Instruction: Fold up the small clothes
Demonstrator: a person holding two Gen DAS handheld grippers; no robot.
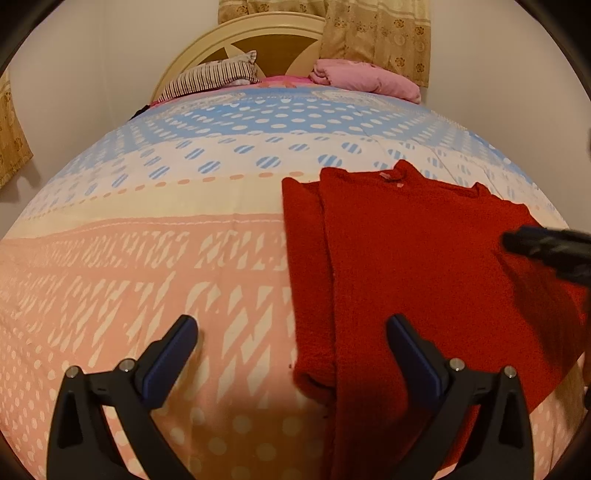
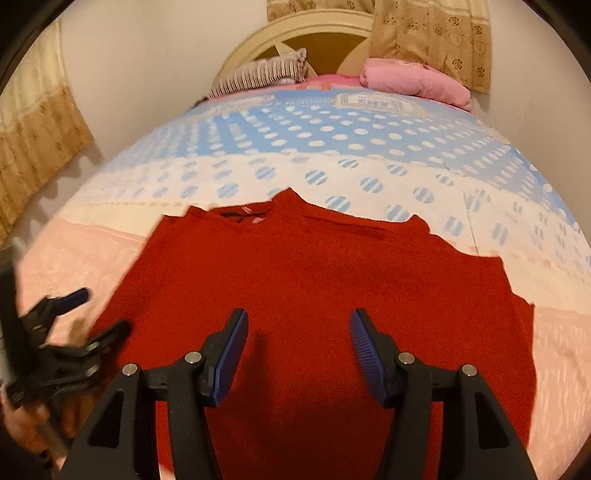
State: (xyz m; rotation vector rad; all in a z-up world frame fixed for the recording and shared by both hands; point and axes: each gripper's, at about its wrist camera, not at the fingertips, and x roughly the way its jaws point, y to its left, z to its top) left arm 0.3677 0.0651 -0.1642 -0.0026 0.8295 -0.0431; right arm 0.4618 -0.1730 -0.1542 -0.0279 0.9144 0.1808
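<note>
A red knit sweater (image 2: 314, 280) lies flat on the bed, collar toward the headboard. In the left wrist view the sweater (image 1: 417, 251) has its left side folded in as a long strip along its left edge. My left gripper (image 1: 291, 325) is open and empty, over the bedspread at the sweater's lower left edge. My right gripper (image 2: 299, 321) is open and empty, just above the middle of the sweater. The left gripper also shows at the left of the right wrist view (image 2: 70, 314), and the right gripper at the right edge of the left wrist view (image 1: 546, 247).
The bed has a patterned pink, cream and blue bedspread (image 1: 166, 229). A striped pillow (image 1: 210, 75) and a folded pink blanket (image 1: 365, 77) lie by the cream headboard (image 1: 266, 33). Floral curtains (image 2: 428, 33) hang behind, with white walls on both sides.
</note>
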